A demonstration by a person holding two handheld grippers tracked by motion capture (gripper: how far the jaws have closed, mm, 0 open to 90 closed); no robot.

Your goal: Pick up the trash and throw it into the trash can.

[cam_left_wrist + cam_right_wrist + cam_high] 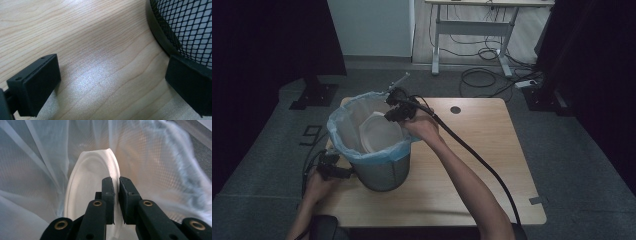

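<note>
A mesh bin (384,174) lined with a pale blue bag (343,125) stands on the left part of the wooden table (482,150). A white plate (379,132) stands on edge inside the bag. My right gripper (394,115) reaches over the bin's far rim, and in the right gripper view it (116,182) is shut on the plate's rim (87,182), with the bag (32,157) all around. My left gripper (347,172) is low at the bin's left base. In the left gripper view it (112,85) is open over bare table, one jaw beside the mesh wall (190,25).
The table's right half has a small round hole (455,109) near the far edge. Beyond the table lie floor cables (492,75), a white desk frame (472,30) and a black stand base (314,95).
</note>
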